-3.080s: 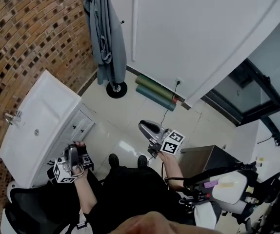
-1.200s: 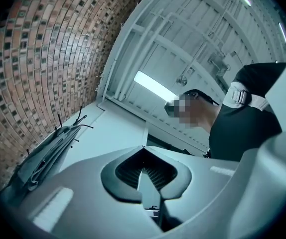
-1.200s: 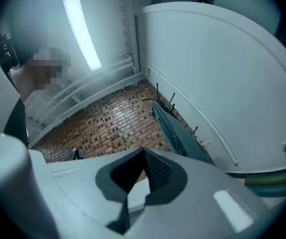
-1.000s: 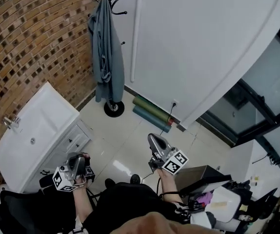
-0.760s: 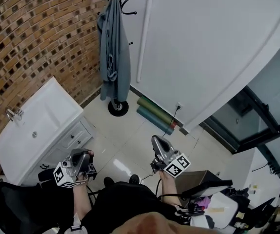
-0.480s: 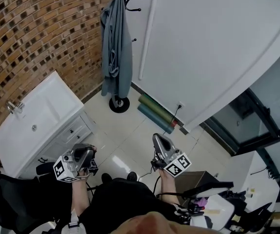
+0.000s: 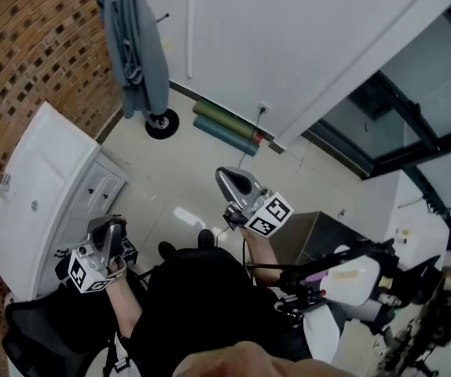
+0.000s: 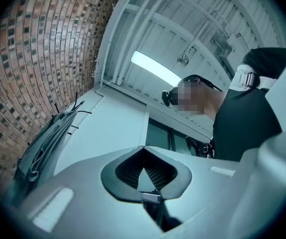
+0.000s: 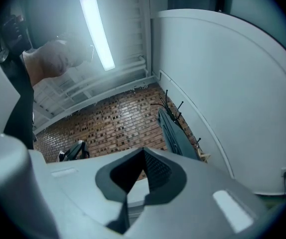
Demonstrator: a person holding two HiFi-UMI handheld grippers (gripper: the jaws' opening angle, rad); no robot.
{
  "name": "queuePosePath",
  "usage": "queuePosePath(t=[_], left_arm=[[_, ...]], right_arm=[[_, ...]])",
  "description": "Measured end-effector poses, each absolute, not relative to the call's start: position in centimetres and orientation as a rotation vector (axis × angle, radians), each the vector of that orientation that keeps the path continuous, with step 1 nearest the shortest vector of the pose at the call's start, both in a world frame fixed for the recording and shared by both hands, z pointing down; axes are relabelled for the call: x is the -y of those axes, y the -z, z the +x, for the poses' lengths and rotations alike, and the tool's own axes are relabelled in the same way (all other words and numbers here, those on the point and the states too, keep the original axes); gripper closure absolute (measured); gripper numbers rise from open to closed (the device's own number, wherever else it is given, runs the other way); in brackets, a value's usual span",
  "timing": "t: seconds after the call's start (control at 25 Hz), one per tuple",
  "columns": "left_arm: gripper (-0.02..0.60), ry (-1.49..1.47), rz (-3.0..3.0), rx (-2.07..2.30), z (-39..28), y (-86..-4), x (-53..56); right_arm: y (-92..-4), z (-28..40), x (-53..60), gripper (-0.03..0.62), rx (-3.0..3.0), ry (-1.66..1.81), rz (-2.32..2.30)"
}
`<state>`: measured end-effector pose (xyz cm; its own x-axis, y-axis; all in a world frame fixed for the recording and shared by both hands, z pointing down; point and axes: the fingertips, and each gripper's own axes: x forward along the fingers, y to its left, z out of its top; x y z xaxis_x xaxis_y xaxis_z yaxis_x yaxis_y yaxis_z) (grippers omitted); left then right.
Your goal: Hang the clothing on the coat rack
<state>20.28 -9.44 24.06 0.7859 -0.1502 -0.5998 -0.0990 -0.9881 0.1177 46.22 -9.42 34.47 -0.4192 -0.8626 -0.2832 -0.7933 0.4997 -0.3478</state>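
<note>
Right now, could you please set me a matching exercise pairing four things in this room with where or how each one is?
Things:
1. grey-blue garment
2. rolled mats
3. white vanity cabinet
4. left gripper

Place or state:
A. lying on the floor along the white wall
B. shut, nothing between its jaws
C. hanging on the coat rack
D. standing against the brick wall

Pairs: 1-C, 2-A, 3-D, 4-B.
</note>
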Motion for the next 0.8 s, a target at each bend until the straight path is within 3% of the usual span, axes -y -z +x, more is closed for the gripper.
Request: queuePosePath(t=[0.16, 0.8], left_arm=[[0.580, 0.950, 2.841, 0.245, 21.6, -26.7, 8.7], [0.580, 0.847, 2.893, 0.162, 28.3, -24.4, 7.1]], right_arm=[[-36.0, 47.6, 9.9, 0.592, -2.381, 0.299, -1.412], [-35.1, 51.3, 5.7, 0.592, -2.367, 0.363, -1.461]])
